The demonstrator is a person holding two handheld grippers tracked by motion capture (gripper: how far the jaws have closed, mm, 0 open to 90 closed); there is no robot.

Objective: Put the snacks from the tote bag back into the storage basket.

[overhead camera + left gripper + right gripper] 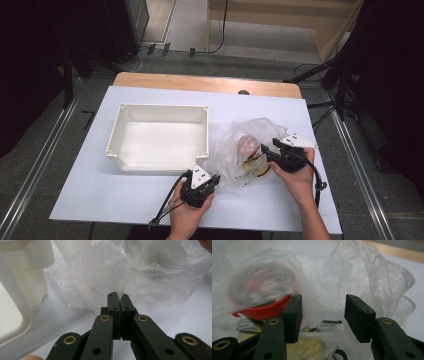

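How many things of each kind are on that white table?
Bin: 1
Plastic bag: 1
Red-rimmed round thing inside the bag: 1
Yellow packet inside the bag: 1, blurred, maybe more
Claws: 2, left claw and right claw
Total: 6
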